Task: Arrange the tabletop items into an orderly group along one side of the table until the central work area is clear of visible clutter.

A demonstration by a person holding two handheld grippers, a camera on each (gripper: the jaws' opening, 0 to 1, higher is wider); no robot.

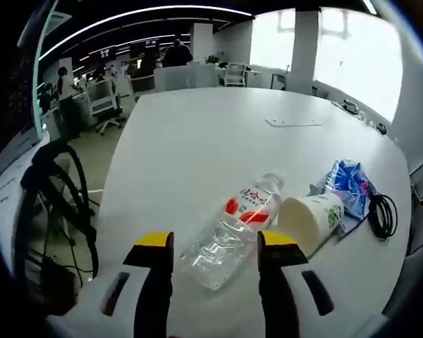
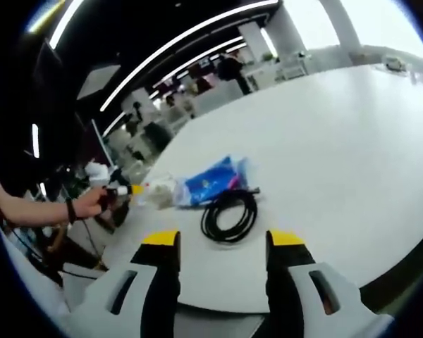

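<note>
- Left claw (image 1: 215, 246) stands wide open over the white tabletop (image 1: 197, 141), its yellow-tipped jaws on either side of the near end of a clear plastic water bottle (image 1: 233, 229); I cannot tell whether either jaw touches it.
- That bottle lies on its side, red-and-white label up, its cap end pointing away from the claw and a little to the right in the left gripper view.
- Just to the right of the bottle a white paper cup (image 1: 311, 218) lies tipped over, its open mouth turned toward the bottle and the right-hand jaw.
- Behind the cup sits a crumpled blue plastic bag (image 1: 351, 184), touching it, and a coiled black cable (image 1: 382, 215) lies beside the bag near the tabletop's edge.
- Farther off, a flat white sheet (image 1: 292, 122) lies alone on the tabletop.
- Right claw (image 2: 223, 248) is open too and holds nothing; it hangs above the tabletop edge.
- In the right gripper view the coiled black cable (image 2: 229, 213) lies just ahead of the jaws, roughly between them, with the blue plastic bag (image 2: 211, 182) just beyond it.
- At the left of that view a person's hand (image 2: 92, 203) holds the other claw beside the bag.
</note>
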